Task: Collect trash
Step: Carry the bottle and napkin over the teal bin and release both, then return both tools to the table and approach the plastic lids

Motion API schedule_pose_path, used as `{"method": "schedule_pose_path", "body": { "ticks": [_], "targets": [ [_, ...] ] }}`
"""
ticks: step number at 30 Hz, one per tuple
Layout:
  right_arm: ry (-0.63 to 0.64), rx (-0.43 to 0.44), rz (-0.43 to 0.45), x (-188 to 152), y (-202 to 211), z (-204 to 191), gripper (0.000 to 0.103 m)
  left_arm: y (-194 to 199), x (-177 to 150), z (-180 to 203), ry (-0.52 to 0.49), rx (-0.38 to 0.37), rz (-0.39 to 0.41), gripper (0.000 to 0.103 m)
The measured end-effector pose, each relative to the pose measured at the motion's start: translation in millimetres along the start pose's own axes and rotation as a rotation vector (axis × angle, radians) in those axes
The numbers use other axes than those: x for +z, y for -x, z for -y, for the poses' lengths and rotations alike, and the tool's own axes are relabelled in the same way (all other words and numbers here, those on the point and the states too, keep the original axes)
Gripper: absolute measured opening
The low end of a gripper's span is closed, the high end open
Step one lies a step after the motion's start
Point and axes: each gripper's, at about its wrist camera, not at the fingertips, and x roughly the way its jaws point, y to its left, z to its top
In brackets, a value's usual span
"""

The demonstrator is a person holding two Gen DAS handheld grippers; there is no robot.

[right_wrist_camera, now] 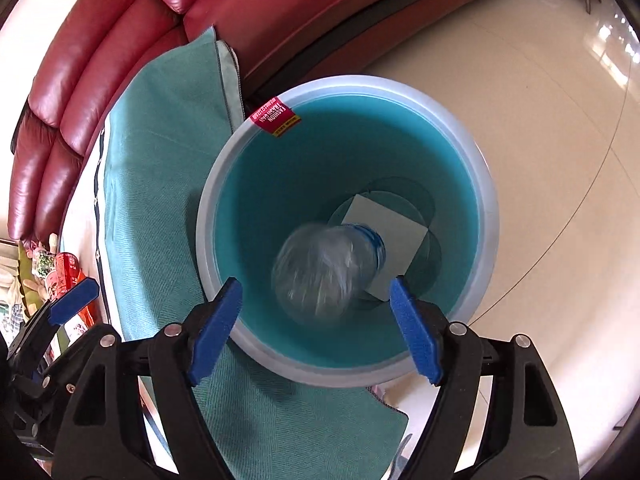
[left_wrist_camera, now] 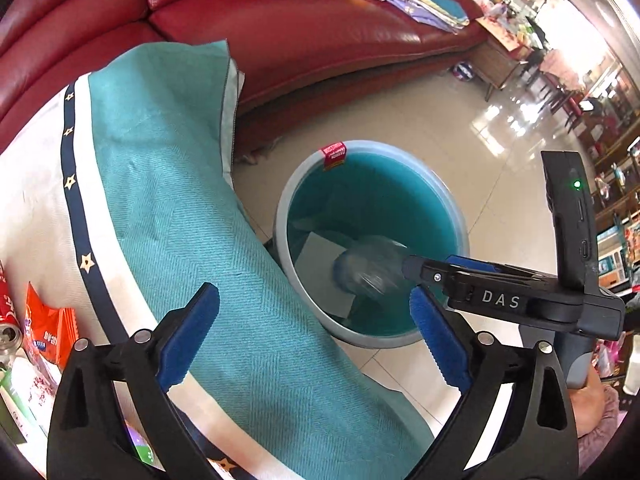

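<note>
While blurred inside the teal trash bin (right_wrist_camera: 348, 152), clear plastic bottle (right_wrist_camera: 320, 272) lies over a grey card (right_wrist_camera: 394, 232), right gripper (right_wrist_camera: 316, 328) wide open above, left gripper (left_wrist_camera: 312, 336) open and empty over teal cloth (left_wrist_camera: 192, 240), red sofa (left_wrist_camera: 280, 40) behind.

Bright daylight, floor (left_wrist_camera: 500, 128) glare, blurred bottle (right_wrist_camera: 324, 272), fisheye-warped edges.

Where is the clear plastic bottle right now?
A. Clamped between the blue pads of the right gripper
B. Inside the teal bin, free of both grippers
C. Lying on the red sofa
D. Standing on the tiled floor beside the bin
B: the blurred plastic bottle sits within the rim of the teal bin, over a pale card at the bottom, and the right gripper stands open above it, its pads clear of the bottle.
</note>
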Motion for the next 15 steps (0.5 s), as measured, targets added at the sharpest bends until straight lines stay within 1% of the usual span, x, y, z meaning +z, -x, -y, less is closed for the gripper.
{"method": "schedule_pose_path", "body": {
  "ticks": [6,8,15],
  "targets": [
    [-0.01,-0.017,0.013,-9.8,14.4,0.0,0.079,12.6,-8.7,-3.8,0.012,-0.004,0.003,0.097],
    [-0.017,-0.021,0.015,-14.0,19.7,-0.8,0.083,18.5,-14.5,-6.3,0.019,-0.005,0.008,0.097],
    [0.001,-0.026,0.029,-33.9,40.7,-13.9,0.084,44.5,-42.7,-23.6,0.053,0.018,0.029,0.097]
  ]
}}
